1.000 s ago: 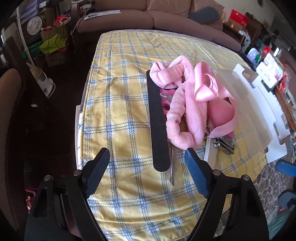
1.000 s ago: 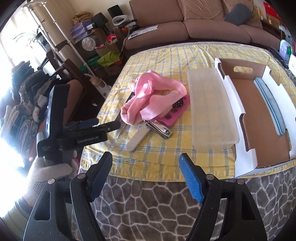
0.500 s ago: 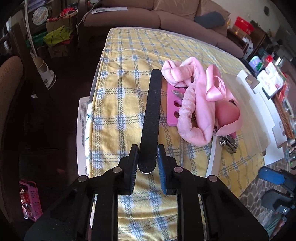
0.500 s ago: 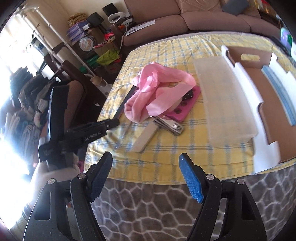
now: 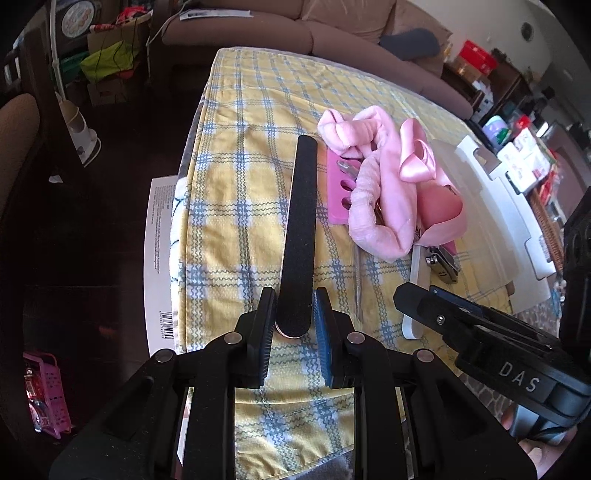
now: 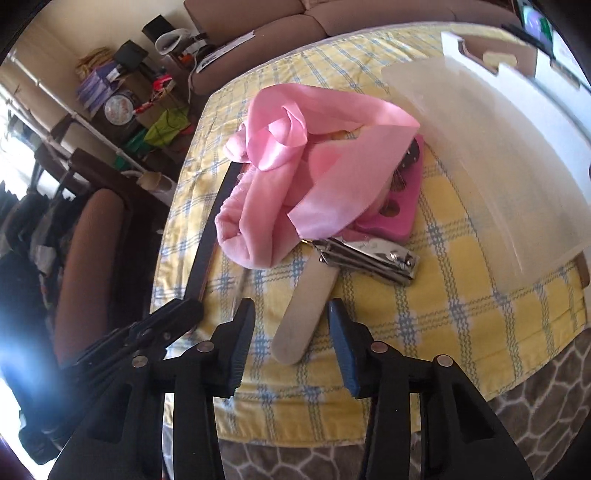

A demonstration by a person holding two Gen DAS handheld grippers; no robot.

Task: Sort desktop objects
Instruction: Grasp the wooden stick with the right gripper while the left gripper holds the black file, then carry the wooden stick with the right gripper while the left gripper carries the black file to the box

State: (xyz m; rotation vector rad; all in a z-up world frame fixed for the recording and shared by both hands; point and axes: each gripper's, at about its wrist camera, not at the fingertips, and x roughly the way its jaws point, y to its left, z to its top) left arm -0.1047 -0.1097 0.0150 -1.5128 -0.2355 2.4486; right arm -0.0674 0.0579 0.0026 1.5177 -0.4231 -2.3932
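Note:
My left gripper (image 5: 294,321) is shut on the near end of a long black nail file (image 5: 301,229), which points away over the yellow checked tablecloth (image 5: 236,206). A cream nail file (image 6: 306,314) lies at the table's near edge, its rounded end between the jaws of my right gripper (image 6: 291,325). Those jaws are closing, with a gap still showing on each side of the file. Beyond it sit steel nail clippers (image 6: 369,258), a pink headband (image 6: 255,218) with a satin ribbon (image 6: 332,177), and a pink toe separator (image 6: 395,214).
A frosted plastic lid (image 6: 491,158) and an open white cardboard box (image 6: 484,48) lie to the right. A thin metal tool (image 5: 357,280) rests beside the headband. A paper sheet (image 5: 159,258) hangs off the table's left edge. Sofa (image 5: 258,33) and clutter stand behind.
My left gripper shut on the black file and shifted it left of the pink pile. My right gripper dropped toward the table's edge, came around the cream file's end, and its jaws narrowed.

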